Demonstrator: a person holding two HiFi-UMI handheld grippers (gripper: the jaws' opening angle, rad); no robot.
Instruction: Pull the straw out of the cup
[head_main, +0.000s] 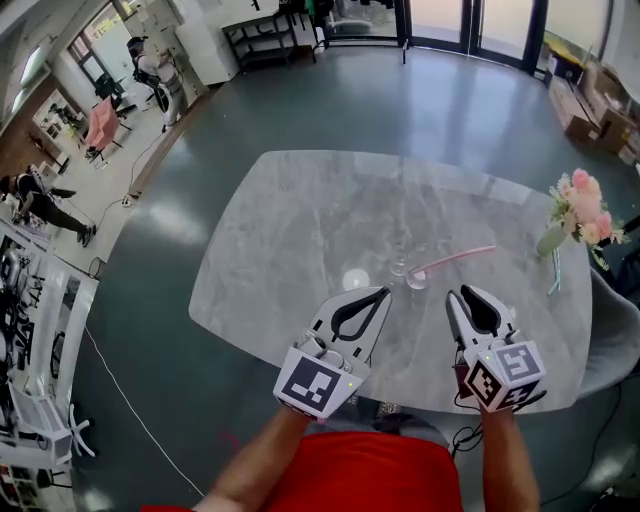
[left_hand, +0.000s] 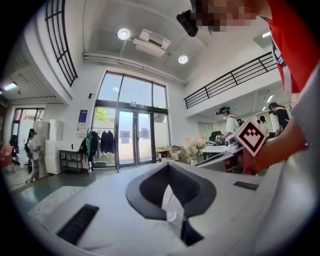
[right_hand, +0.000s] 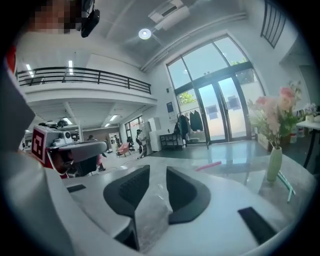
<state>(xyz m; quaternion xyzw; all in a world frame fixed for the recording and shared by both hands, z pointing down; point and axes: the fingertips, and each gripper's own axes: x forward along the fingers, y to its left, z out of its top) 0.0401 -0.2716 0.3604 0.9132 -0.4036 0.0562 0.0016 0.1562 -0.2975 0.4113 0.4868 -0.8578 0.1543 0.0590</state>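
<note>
The left gripper (head_main: 383, 292) has its fingers (left_hand: 148, 193) closed tip to tip, bowed so that a hollow stays between them, and they grip nothing; a sliver of clear cup shows through the slit in the left gripper view. The right gripper (head_main: 470, 296) has its fingers (right_hand: 188, 193) apart, with only bare grey surface (head_main: 300, 230) between them. Both hover at the near edge, apart from everything on it.

One pink straw (head_main: 455, 258) lies flat on the surface, one end just beside the clear cup (head_main: 417, 279) and the rest running off to the right. A second glassy glint sits just behind that cup; whether it is another cup I cannot tell. One vase (head_main: 552, 238) of pink flowers stands at the right edge, and one white disc (head_main: 355, 280) lies left of the cup
</note>
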